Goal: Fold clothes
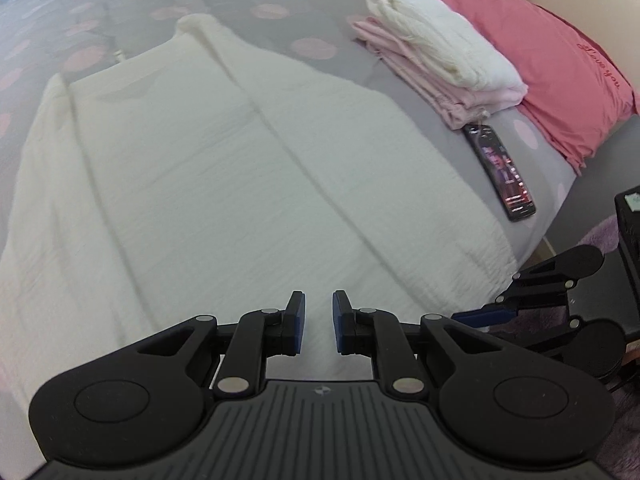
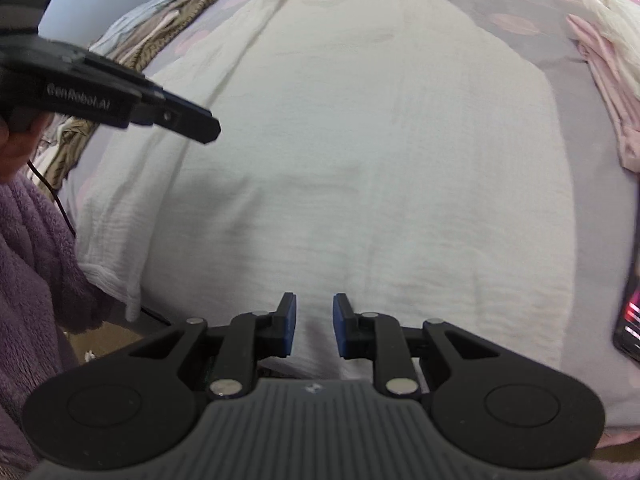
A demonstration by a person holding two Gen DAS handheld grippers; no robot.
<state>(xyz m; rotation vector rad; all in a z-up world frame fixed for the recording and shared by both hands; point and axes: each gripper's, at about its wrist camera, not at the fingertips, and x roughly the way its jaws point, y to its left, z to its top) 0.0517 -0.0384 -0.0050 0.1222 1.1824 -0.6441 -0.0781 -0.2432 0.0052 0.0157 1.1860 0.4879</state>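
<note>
A: Nearest the lens, what do the tongs show?

B: The left gripper [image 1: 319,322] has its blue pads a narrow gap apart with nothing between them; only cloth shows below the gap. The right gripper [image 2: 314,325] stands the same way, a narrow gap and nothing held.

A: And the garment?

B: A cream crinkled garment [image 1: 224,184] lies spread flat on the bed [image 1: 404,80], running from the near edge under both grippers up toward the far side. Its side panels are folded inward, leaving long creases along its length. In the right wrist view its near left corner [image 2: 116,276] hangs just over the bed's edge.

A: What sits beside it?

B: To its right, a phone [image 1: 500,172] with a lit screen lies on the grey sheet, near the garment but apart from it. Just beyond the phone is a stack: a white folded piece [image 1: 444,40] resting on pink folded clothes [image 1: 424,80], with a pink pillow [image 1: 560,64] against it.

A: Anything on the other side?

B: In the right wrist view, a purple fleece sleeve [image 2: 28,248] fills the near left, and farther off a heap of striped brownish clothes [image 2: 168,24] lies near the garment's left edge. The far part of the bed shows pink dots, blurred.
</note>
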